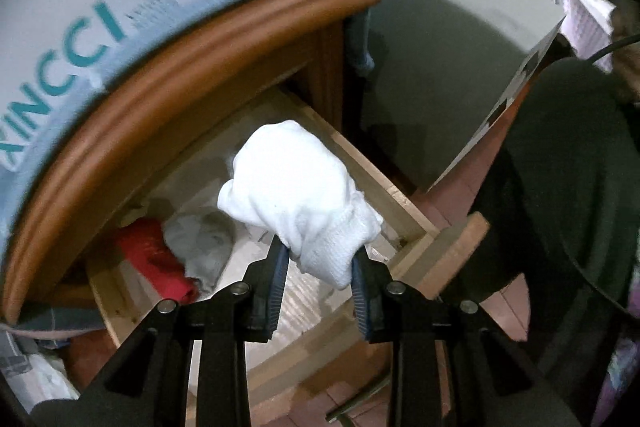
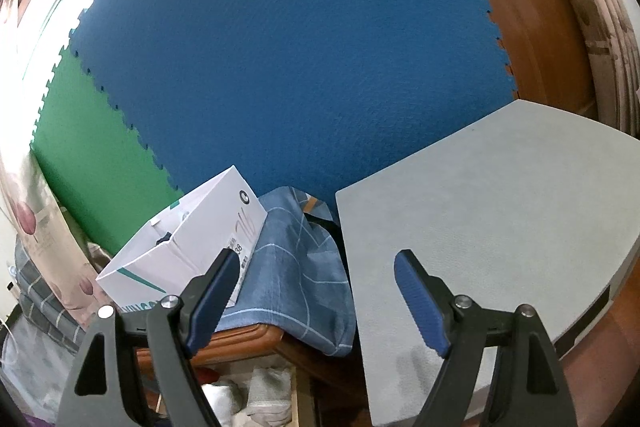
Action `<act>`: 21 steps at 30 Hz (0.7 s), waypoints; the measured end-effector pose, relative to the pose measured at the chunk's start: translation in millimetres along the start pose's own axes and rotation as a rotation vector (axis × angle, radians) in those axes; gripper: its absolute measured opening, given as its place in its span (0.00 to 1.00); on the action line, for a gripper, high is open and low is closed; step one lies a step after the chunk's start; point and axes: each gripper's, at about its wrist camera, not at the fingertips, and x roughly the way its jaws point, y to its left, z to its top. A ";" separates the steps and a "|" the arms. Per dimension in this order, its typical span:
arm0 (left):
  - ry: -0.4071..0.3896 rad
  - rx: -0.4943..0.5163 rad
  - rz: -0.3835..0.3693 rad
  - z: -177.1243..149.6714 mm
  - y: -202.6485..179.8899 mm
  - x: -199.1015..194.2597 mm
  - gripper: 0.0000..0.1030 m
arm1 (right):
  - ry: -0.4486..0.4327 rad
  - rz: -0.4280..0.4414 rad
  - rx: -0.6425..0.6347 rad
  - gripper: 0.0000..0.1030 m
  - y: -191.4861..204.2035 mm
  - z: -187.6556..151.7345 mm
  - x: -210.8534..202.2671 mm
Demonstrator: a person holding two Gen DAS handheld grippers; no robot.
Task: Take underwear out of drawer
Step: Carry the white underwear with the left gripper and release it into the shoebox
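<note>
left gripper (image 1: pixel 320 263) is clamped on the white underwear (image 1: pixel 296 187), hanging over the drawer (image 1: pixel 404 211) near its front corner; next, carry it clear while right gripper (image 2: pixel 316 303) sits open

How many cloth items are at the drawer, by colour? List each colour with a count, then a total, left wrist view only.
White: 1, the white garment held in the left claw above the drawer
Grey: 1, the grey garment in the drawer
Red: 1, the red garment in the drawer
Total: 3

Blue foam mat (image 2: pixel 288 47) on wall, grey tabletop (image 2: pixel 500 211) right.
</note>
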 end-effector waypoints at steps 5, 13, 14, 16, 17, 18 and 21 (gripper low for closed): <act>-0.081 -0.016 0.007 -7.4 5.6 -53.2 0.26 | 0.008 -0.008 -0.013 0.79 3.4 -0.9 2.3; -0.234 -0.032 0.028 -0.5 20.0 -154.2 0.26 | 0.018 -0.015 -0.034 0.79 11.0 -1.3 6.3; -0.251 -0.030 0.035 2.6 21.8 -164.7 0.26 | 0.020 -0.016 -0.036 0.79 11.7 -1.3 6.9; -0.284 -0.023 0.055 12.9 29.2 -187.6 0.26 | 0.021 -0.016 -0.040 0.79 12.5 -1.3 7.3; -0.300 -0.023 0.065 20.1 34.5 -198.6 0.26 | 0.021 -0.016 -0.039 0.79 12.2 -1.1 6.9; -0.308 -0.025 0.073 26.3 39.0 -203.9 0.26 | 0.021 -0.016 -0.039 0.79 12.1 -1.1 6.8; -0.336 -0.024 0.120 49.5 61.9 -219.6 0.26 | 0.020 -0.014 -0.035 0.79 11.7 -1.0 6.8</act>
